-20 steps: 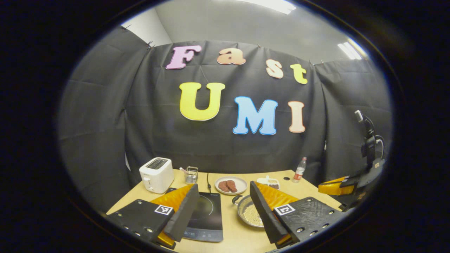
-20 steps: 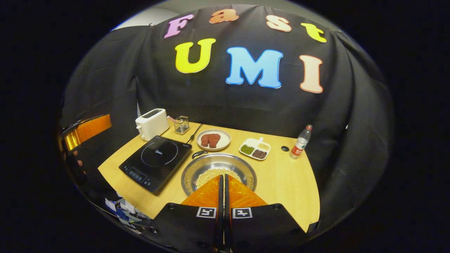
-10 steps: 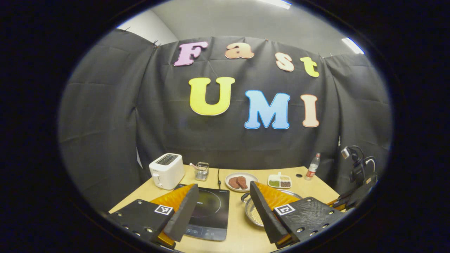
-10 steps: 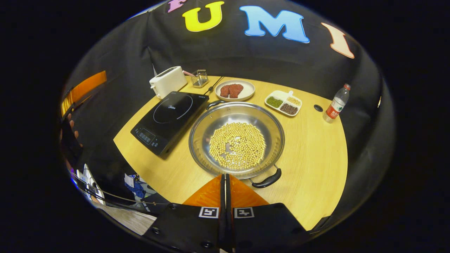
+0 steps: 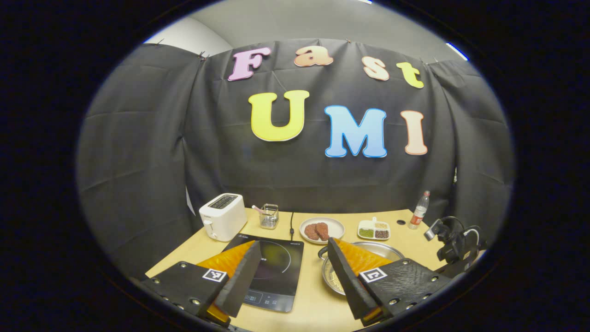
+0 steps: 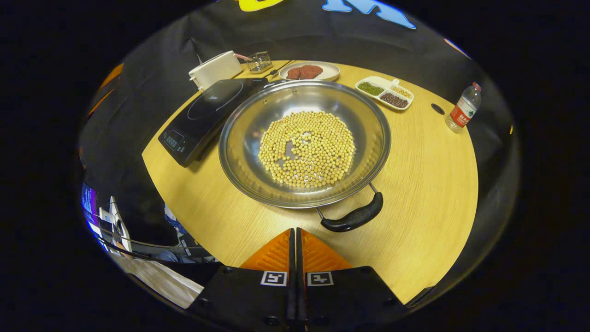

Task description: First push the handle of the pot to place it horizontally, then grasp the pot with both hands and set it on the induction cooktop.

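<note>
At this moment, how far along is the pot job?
Nothing is done: the pot sits on the table beside the cooktop. The shut right gripper is near its handle; the left gripper is open. Pushing, grasping, placing remain.

The left gripper view looks level from the near table edge toward the back wall, far from the pot (image 5: 364,258). The right gripper view looks steeply down, close above the pot (image 6: 304,143). Both share the cooktop (image 5: 276,272), toaster (image 5: 222,216) and bottle (image 6: 462,108).
</note>
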`<state>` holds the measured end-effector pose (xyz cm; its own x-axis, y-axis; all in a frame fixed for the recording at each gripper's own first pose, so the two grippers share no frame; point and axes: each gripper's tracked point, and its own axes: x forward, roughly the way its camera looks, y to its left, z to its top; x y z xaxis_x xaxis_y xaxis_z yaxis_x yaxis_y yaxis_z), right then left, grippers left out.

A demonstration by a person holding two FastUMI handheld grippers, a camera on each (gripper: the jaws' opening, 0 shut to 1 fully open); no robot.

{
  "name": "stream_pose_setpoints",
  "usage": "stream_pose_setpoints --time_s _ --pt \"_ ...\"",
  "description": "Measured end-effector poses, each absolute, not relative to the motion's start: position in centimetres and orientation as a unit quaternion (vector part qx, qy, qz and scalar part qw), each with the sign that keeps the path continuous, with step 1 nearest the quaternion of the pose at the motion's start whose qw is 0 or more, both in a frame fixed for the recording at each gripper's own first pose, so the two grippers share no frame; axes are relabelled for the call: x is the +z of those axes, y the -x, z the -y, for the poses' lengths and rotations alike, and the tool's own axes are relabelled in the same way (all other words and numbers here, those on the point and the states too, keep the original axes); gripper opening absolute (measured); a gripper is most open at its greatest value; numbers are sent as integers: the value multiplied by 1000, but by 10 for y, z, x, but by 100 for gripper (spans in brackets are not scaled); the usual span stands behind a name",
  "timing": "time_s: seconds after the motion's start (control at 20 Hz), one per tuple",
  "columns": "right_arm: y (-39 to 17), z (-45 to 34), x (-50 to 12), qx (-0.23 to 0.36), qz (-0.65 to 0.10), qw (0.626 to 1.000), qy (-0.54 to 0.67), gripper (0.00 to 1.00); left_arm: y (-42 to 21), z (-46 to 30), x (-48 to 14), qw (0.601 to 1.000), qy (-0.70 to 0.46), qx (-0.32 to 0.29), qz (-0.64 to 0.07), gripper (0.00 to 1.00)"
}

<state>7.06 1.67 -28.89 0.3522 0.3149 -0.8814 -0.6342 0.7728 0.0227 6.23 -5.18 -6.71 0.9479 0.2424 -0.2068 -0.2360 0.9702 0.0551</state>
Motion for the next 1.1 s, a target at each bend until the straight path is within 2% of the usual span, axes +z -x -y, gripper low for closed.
stream_pose_setpoints --time_s 0.1,0.15,0.25,0.55,0.6,0.65,0.7,1.1 --pt "-79 -20 -293 298 -487 806 158 2 -64 57 -67 986 -4 130 -105 89" --pt "-82 -21 -297 299 -490 804 154 0 -64 61 -66 985 -1 136 -104 89" --pt "-89 -21 -303 304 -497 798 155 2 -62 66 -70 984 1 144 -109 87" --pt "-106 -9 -300 312 -483 800 169 2 -55 77 -73 975 -39 183 -118 88" --pt "-111 -4 -300 310 -481 802 172 0 -55 82 -74 975 -36 184 -116 86" --pt "-117 1 -300 307 -477 805 173 0 -56 87 -77 976 -30 185 -114 89" --pt "-124 7 -300 303 -475 808 175 0 -56 92 -78 976 -23 185 -112 87" --pt "-165 36 -294 269 -459 830 170 2 -57 112 -98 978 -14 175 -116 89"
